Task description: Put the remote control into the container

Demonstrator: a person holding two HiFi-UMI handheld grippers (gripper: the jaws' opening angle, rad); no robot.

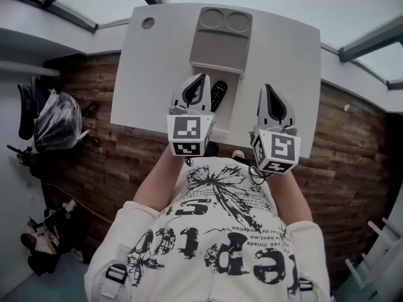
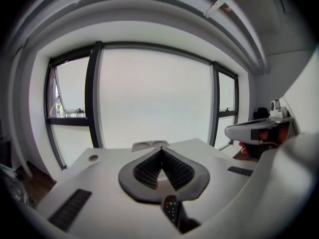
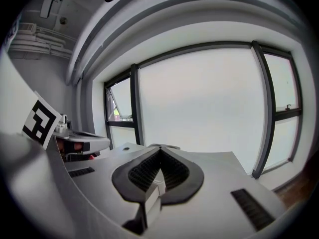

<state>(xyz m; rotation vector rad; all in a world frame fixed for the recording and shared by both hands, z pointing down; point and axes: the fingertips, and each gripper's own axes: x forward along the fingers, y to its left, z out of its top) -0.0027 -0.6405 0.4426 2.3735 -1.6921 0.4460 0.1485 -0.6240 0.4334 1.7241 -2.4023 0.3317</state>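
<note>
Left claw [image 2: 161, 150], right claw [image 3: 160, 151] pinched shut, empty. Remote [image 1: 218, 95] lies just near of container [image 1: 217, 52]; open left claw wide, straddle its long sides.

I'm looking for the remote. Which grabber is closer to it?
The left gripper: the black remote lies right beside its tips, while the right gripper sits farther off to the side.

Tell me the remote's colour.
The remote is black; the left gripper view shows it best.
</note>
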